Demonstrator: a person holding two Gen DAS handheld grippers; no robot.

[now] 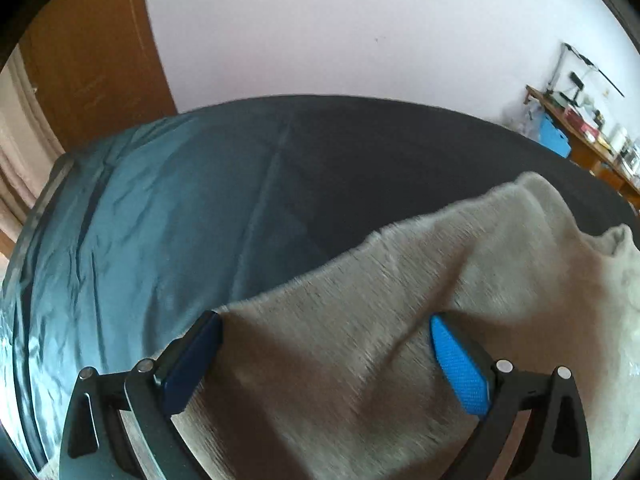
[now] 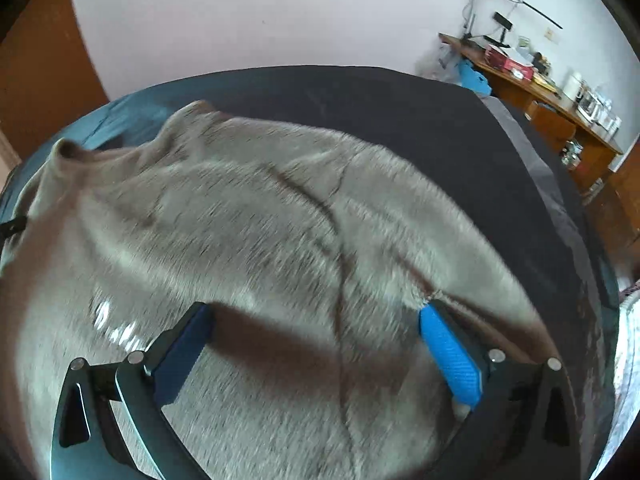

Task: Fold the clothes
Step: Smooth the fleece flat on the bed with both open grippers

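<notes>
My left hand-held gripper [image 1: 326, 322] is spread wide over the grey sweater [image 1: 460, 280], nothing pinched between its blue pads [image 1: 460, 368]; the garment's edge runs right across the gap between the fingers and slopes away up to the right of it. Beyond and to the left of that gripper I see the bed [image 1: 160, 220] under a teal and dark cover. My right hand-held gripper [image 2: 316, 310] is wide too, holding nothing, and the sweater fills everything under and ahead of it, fuzzy and motion-blurred. The collar [image 2: 68, 150] sits far ahead to the left of this gripper. A dark crease runs through the fabric straight ahead between the fingers. Off to the far right, past the bed, stands a cluttered wooden bench [image 2: 532, 92] against the pale wall [image 2: 260, 12].
</notes>
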